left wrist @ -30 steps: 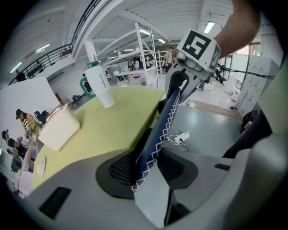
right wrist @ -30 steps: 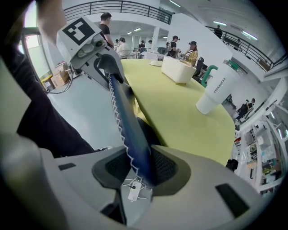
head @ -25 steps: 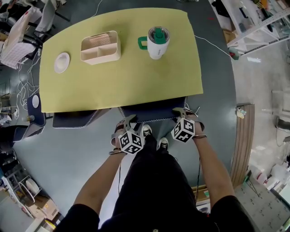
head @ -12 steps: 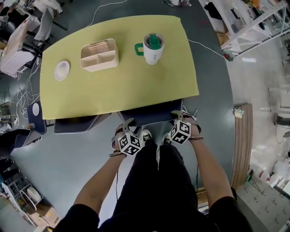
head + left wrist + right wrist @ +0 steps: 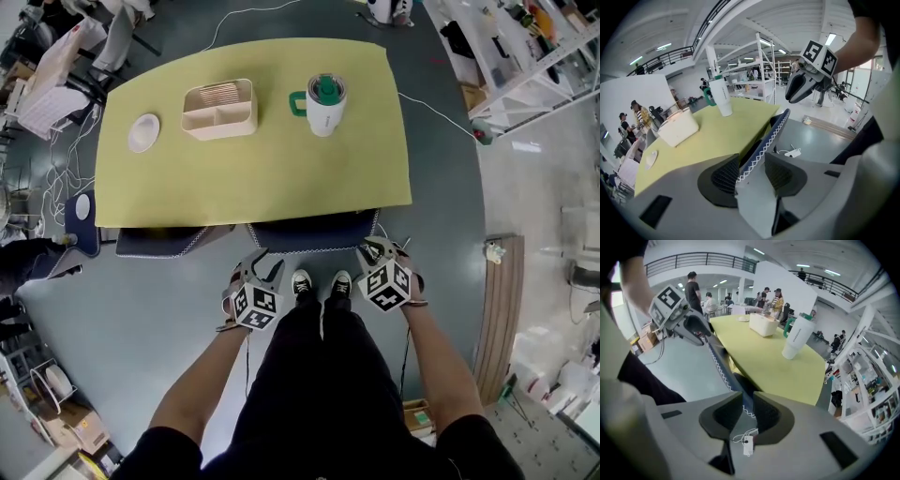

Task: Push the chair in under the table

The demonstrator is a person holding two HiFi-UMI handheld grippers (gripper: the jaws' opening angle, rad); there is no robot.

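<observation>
Chair (image 5: 314, 232) sits tucked under yellow table (image 5: 281, 169), stitched back rim along the near edge. We hold left gripper (image 5: 262, 267) w/ jaws wide, just been opening, rim btwn them untouched. Right gripper (image 5: 384, 249): jaws just been closing, gap narrow, gripping nothing.

Chair (image 5: 314, 232) tucked under table (image 5: 281, 173) w/ mug (image 5: 325, 105).
</observation>
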